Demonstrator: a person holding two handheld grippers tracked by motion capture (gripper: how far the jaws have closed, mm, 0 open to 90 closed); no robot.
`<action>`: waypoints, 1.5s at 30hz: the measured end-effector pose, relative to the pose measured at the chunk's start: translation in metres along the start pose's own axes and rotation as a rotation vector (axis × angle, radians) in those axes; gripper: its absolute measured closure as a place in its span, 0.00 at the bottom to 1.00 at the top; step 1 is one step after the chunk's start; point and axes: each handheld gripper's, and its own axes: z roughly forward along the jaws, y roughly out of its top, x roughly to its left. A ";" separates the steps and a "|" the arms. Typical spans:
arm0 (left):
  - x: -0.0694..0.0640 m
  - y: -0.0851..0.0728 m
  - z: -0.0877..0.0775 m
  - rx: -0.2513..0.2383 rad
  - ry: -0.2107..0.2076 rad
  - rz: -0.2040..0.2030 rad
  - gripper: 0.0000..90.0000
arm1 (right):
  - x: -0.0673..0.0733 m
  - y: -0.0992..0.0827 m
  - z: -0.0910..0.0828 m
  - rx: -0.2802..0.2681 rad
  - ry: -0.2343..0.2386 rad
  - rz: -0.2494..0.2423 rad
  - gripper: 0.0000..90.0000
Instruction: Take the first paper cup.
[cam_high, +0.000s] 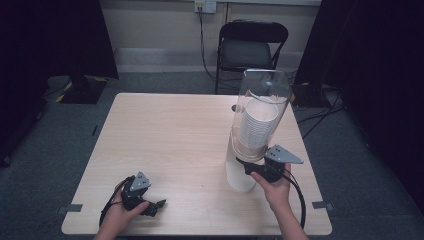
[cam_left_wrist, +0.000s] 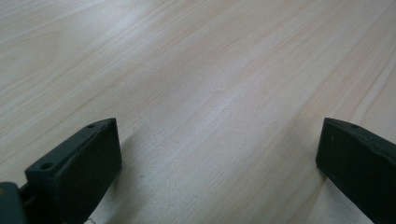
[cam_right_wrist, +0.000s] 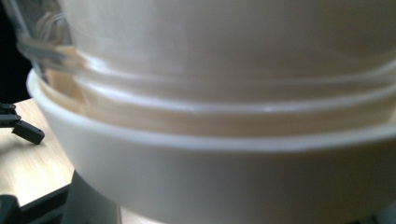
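Desk (cam_high: 170, 145): pale wood-grain laminate, smooth, faint sheen. Dispenser tube (cam_high: 264, 107): clear glossy plastic, reflections on wall. Cup stack (cam_high: 256, 124) inside: white, matt, paper-like. Bottom cup (cam_right_wrist: 224, 182): white, smooth, rolled rim, soft sheen. Left claw (cam_left_wrist: 219, 168): black matt plastic pads, screw holes. Right claw (cam_high: 246, 165): black matt body, grey matt plate. Chair (cam_high: 250, 47): black padded seat. Floor (cam_high: 45, 150): grey rough carpet.

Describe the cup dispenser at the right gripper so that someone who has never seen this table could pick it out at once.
On the pale wooden table, look to its right half, in front of the black folding chair. There stands the cup dispenser: a tall clear tube holding a stack of white cups on a white base. Nothing else on the table stands upright, and the right gripper meets its lower part.
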 end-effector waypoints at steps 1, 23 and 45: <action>0.000 0.000 0.000 0.000 0.000 0.000 0.00 | 0.000 -0.001 0.000 0.001 -0.005 -0.003 0.38; 0.000 0.000 0.000 0.000 0.000 0.000 0.00 | 0.001 -0.006 0.000 -0.019 -0.010 -0.026 0.39; 0.000 0.000 0.000 0.000 0.001 -0.002 0.00 | 0.002 -0.008 0.000 -0.016 -0.008 -0.020 0.39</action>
